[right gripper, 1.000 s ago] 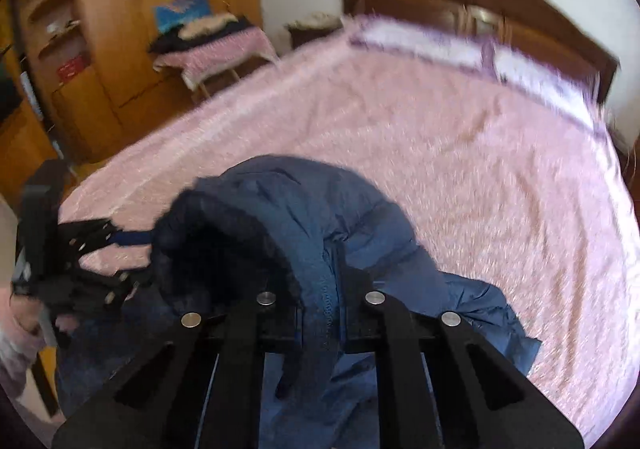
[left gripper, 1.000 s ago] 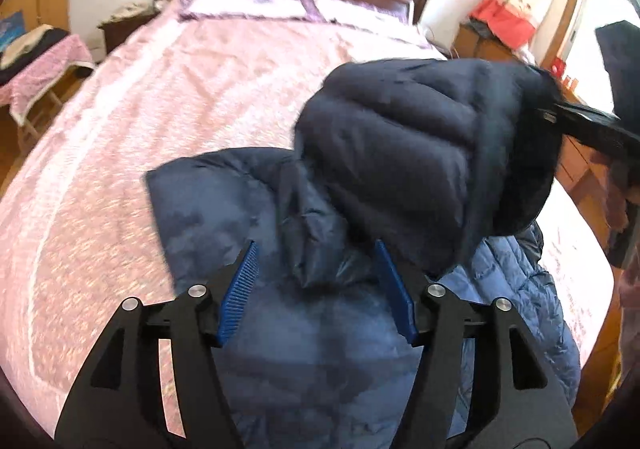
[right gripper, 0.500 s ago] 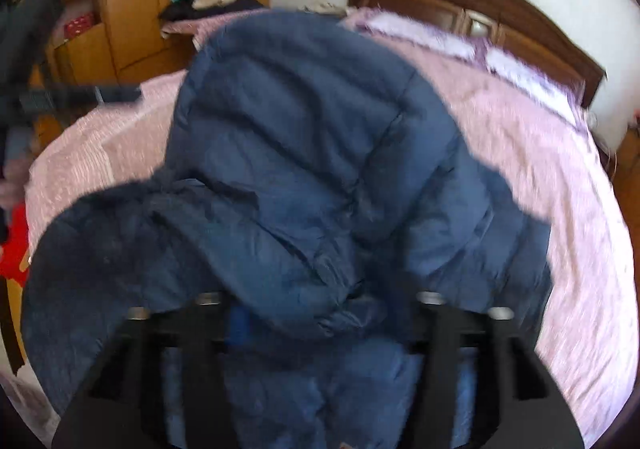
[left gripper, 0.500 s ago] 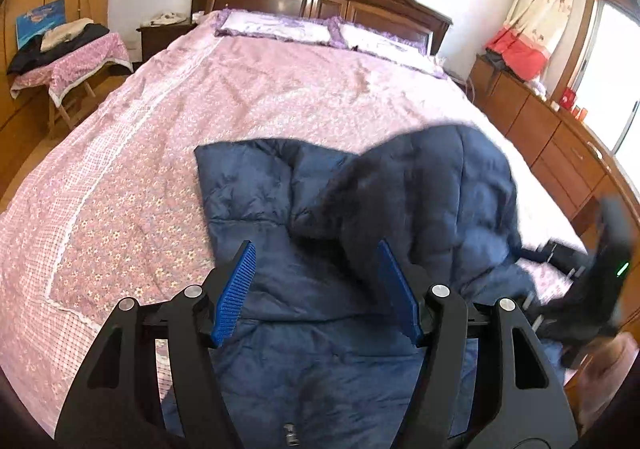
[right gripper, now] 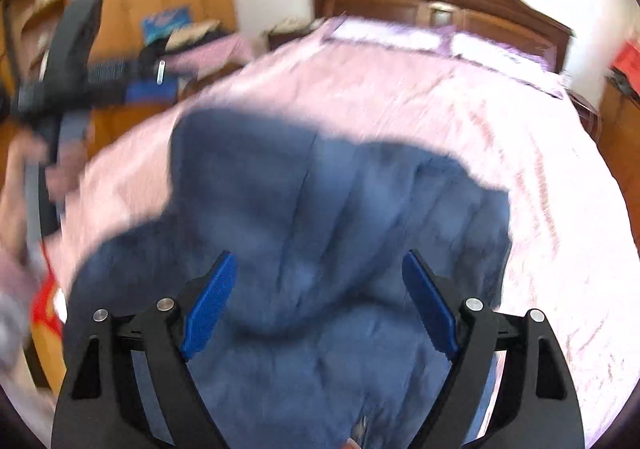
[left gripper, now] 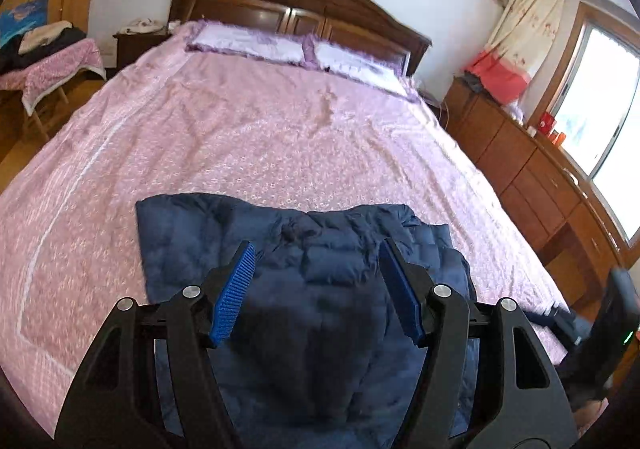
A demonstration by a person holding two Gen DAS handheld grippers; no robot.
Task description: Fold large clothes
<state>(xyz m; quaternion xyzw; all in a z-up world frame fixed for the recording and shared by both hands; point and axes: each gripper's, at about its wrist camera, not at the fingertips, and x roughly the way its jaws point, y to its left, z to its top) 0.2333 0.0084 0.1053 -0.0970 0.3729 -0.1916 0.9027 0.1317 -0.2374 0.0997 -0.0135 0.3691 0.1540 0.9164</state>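
Jacket: a navy quilted puffer jacket (left gripper: 320, 281) lies on the near end of the bed (left gripper: 280, 137), on the pink floral bedspread (left gripper: 120, 209); its far edge runs roughly straight across, with 1 padded part folded over the middle.
Left gripper: the left gripper (left gripper: 318, 281) hovers above the jacket, its 2 fingers well apart; the blue ribbed pads (left gripper: 234, 295) face each other with only jacket fabric seen below them, nothing pinched.
Left contact: the pads show no press on the cloth; whether the fingertips brush it cannot be told.
Right gripper: the right gripper (right gripper: 318, 297) also stands over the jacket (right gripper: 340, 217), 2 fingers spread wide; its jaws have just been opening, and no fabric is clamped between them.
Right pads: blue pads (right gripper: 208, 309) clear of the cloth on both sides; the picture is blurred.
Right gripper from the left view: a dark blurred shape (left gripper: 592, 333) at the bed's right edge, fingers not readable there.
Left gripper from the right view: a blurred dark frame (right gripper: 76, 61) at the left, held by a hand (right gripper: 24, 169).
Headboard: dark wood (left gripper: 296, 13), behind 2 lilac pillows (left gripper: 248, 43).
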